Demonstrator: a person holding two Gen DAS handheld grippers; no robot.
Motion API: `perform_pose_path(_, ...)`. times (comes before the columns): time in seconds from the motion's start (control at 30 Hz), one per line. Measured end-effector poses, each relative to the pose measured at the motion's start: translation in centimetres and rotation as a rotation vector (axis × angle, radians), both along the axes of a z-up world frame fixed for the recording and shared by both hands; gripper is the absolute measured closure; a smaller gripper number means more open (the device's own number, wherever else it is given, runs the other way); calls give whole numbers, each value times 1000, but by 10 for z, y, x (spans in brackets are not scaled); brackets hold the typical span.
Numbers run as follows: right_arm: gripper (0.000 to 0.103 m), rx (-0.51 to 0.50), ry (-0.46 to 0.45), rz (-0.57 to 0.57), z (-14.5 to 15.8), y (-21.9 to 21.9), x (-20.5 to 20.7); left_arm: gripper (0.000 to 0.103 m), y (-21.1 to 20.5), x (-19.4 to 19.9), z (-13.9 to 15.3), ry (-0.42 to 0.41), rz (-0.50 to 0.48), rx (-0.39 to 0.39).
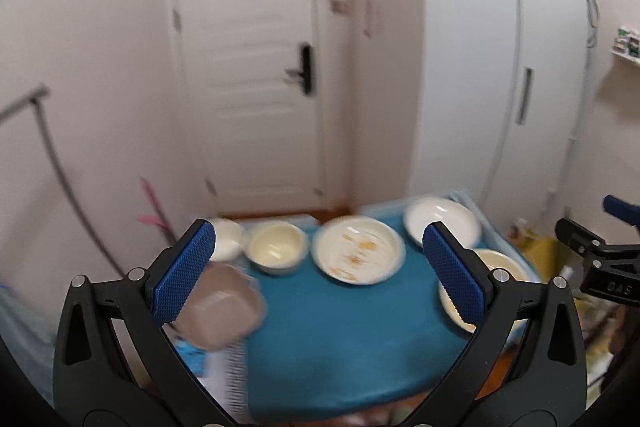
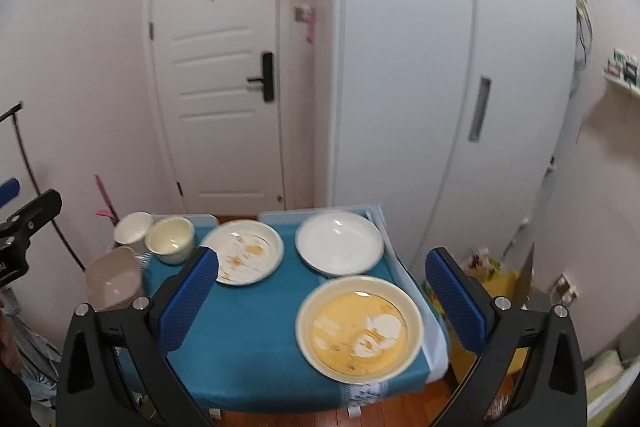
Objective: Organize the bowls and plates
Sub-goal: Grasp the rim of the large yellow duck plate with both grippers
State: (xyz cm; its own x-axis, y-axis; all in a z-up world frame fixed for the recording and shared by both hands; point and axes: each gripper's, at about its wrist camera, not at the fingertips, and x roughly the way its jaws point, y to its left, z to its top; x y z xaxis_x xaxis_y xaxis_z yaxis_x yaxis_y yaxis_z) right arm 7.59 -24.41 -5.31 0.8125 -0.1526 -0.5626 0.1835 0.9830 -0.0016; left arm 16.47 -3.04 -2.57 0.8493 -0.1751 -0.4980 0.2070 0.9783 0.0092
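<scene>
Right claw: the right gripper (image 2: 320, 301) hangs above the lower middle of its view, blue pads spread wide, nothing between them.
Left claw: the left gripper (image 1: 318, 271) is likewise wide open and empty, low in its own blurred view.
Nearest dish: the large cream plate smeared with yellow sauce (image 2: 359, 329) sits lower right of centre on the teal cloth-covered table (image 2: 256, 347), close to the table's right edge.
Doing it well: I would judge nothing is stacked yet; take a plate by its rim, one pad under the lip, and lift it level so the sauce stays put.
Other plates: a white plate with orange crumbs and streaks (image 2: 244, 251) lies mid-frame, well apart from a clean white plate (image 2: 340, 243) to its right.
Bowls: a cream round bowl (image 2: 171, 239) touches a white round bowl (image 2: 133, 229) at left; both look empty.
Tub: a pinkish-brown square plastic container (image 2: 114, 281) sits at the table's left edge, seemingly empty.
</scene>
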Motion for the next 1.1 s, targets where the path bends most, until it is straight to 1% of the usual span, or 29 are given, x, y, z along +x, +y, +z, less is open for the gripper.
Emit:
perform_pose_path(0.03,0,10,16,-7,-4,-8,3,0,-6,8,-7,29,-16,-4)
perform_pose_path(0.13,0,54,90,-9,-26,-40,13,0,-34,31,-35,119,-52,13)
perform_pose_path(0.23,0,110,157,4,-49,-71,25,0,-62,50,-69,221,-87,2)
perform_pose_path(0.27,0,134,183,13,-61,-84,29,0,-75,58,-84,269,-100,-4)
perform_pose_path(0.33,0,179,236,36,-84,-109,36,0,-93,66,-108,331,-112,-15)
perform_pose_path(0.4,0,220,289,59,-106,-131,44,0,-112,77,-136,415,-124,-33)
perform_pose_path(0.47,7,258,337,96,-127,-148,50,0,-127,84,-163,484,-128,-47)
perform_pose_path(0.53,20,288,392,134,-151,-163,61,2,-142,91,-184,537,-124,-46)
perform_pose_path(0.57,22,305,416,153,-161,-169,65,2,-150,94,-199,563,-117,-47)
perform_pose_path(0.6,28,326,443,171,-172,-176,71,4,-156,96,-209,585,-110,-45)
perform_pose_path(0.63,33,346,466,189,-183,-181,76,8,-161,99,-220,612,-105,-47)
perform_pose_path(0.67,35,359,486,203,-193,-186,81,11,-165,100,-228,629,-100,-52)
perform_pose_path(0.73,41,381,520,238,-211,-198,90,28,-173,106,-248,672,-90,-61)
perform_pose_path(0.77,42,384,528,249,-217,-201,92,31,-175,110,-257,691,-85,-61)
perform_pose_path(0.83,45,392,550,278,-229,-205,101,45,-181,112,-267,715,-80,-61)
perform_pose_path(0.87,47,396,553,290,-233,-207,104,48,-183,113,-270,723,-82,-63)
perform_pose_path(0.9,50,400,555,304,-236,-209,107,54,-184,114,-274,730,-83,-60)
perform_pose_path(0.93,55,402,556,315,-239,-209,109,59,-186,114,-277,736,-86,-56)
perform_pose_path(0.97,58,405,558,333,-241,-209,112,61,-189,113,-280,743,-88,-52)
perform_pose_path(1.03,70,406,568,360,-245,-207,117,68,-189,113,-282,739,-94,-54)
perform_pose_path(1.07,71,409,569,370,-247,-207,118,70,-190,112,-281,740,-102,-59)
perform_pose_path(1.1,74,413,567,378,-249,-208,119,75,-191,113,-283,741,-107,-63)
